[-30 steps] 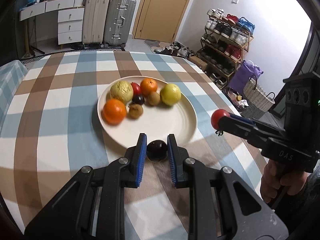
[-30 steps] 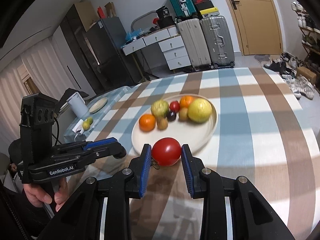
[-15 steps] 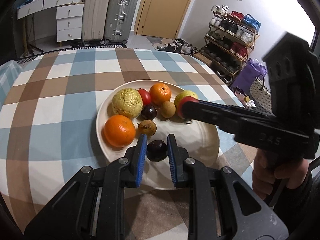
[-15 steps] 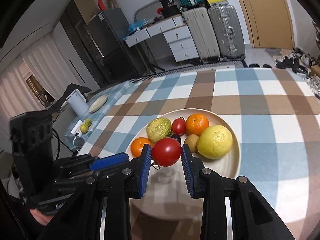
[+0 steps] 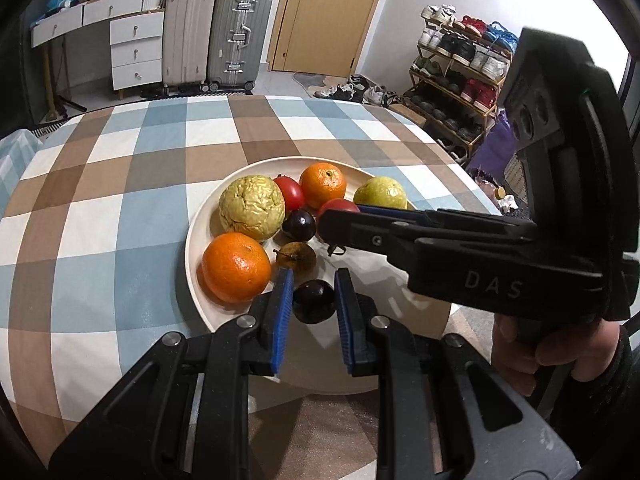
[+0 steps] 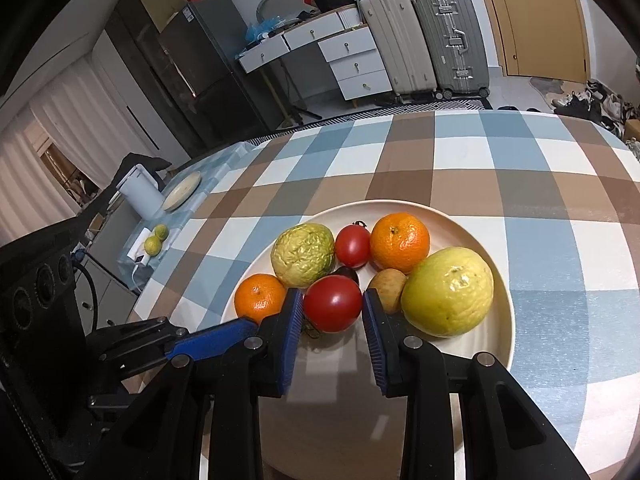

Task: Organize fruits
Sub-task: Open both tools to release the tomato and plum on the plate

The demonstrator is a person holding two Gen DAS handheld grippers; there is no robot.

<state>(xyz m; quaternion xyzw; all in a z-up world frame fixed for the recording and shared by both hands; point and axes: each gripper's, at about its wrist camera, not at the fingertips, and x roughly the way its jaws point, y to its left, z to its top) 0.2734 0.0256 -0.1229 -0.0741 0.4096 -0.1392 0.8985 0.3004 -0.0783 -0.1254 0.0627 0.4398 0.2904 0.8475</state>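
Observation:
A cream plate (image 5: 400, 376) on the checked table holds two oranges, two yellow-green guavas, a tomato, a dark plum and small brown fruits. My left gripper (image 5: 314, 304) has its jaws slightly apart around a dark plum (image 5: 314, 301) that rests on the plate near an orange (image 5: 236, 266). My right gripper (image 6: 332, 312) has its jaws slightly parted around a red tomato (image 6: 333, 303) over the plate (image 6: 496, 344), between an orange (image 6: 259, 297) and a large guava (image 6: 447, 291). The right gripper crosses the left wrist view (image 5: 340, 224).
The checked tablecloth (image 6: 480, 160) covers a round table. A side surface at the left holds a white kettle (image 6: 138, 194), a small plate and two limes (image 6: 154, 242). Suitcases, drawers, a door and a shoe rack (image 5: 460, 76) stand beyond the table.
Both grippers have moved forward over the plate with their fruits. Both pairs of jaws have widened, so the plum and the tomato sit looser between them.

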